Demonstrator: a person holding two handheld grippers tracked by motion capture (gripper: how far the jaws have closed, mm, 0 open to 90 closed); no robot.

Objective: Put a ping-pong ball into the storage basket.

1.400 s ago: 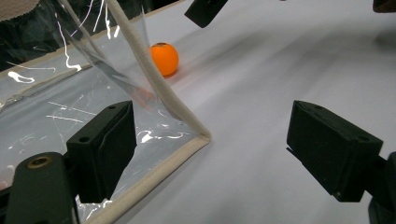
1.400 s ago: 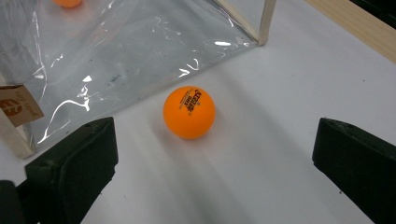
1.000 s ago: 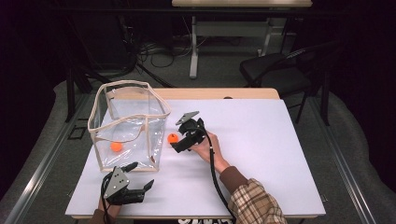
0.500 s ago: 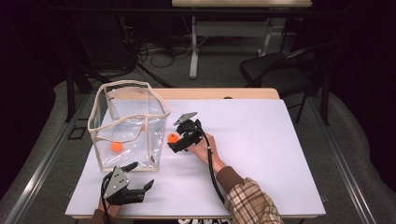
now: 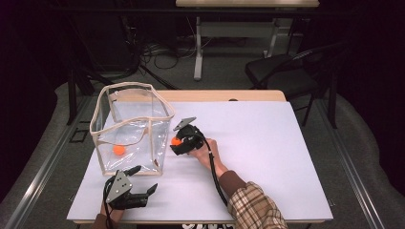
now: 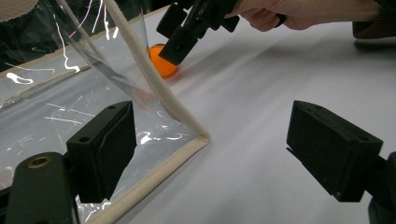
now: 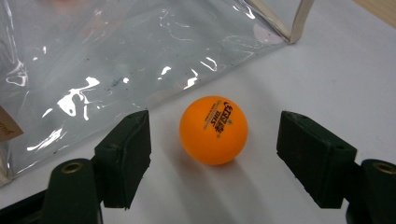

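two hand-held grippers work over a white tabletop (image 5: 267,157). nearest the person, the left hand-held gripper (image 5: 143,192) rests at the front edge with its jaws spread wide and nothing between them, just beside the lower corner of a clear plastic bag (image 5: 131,126). farther in, the right hand-held gripper (image 7: 212,161) straddles an orange ball (image 7: 214,130) that sits on the tabletop right next to the bag's outer wall; its jaws have just been closing and now stand at a middling width, with a gap visible on each side, so the pads are not yet pressing. a second orange ball (image 5: 119,150) lies inside the bag. the likely trouble from here: the ball is a smooth, hard, light sphere, so if one pad meets it first or off-centre it could squirt out and roll away, or get nudged against the soft wall. the bag is glossy, crinkled film with cream fabric piping along its edges, standing open like a box; it would probably dent or tip if bumped. the pads are flat black blocks.
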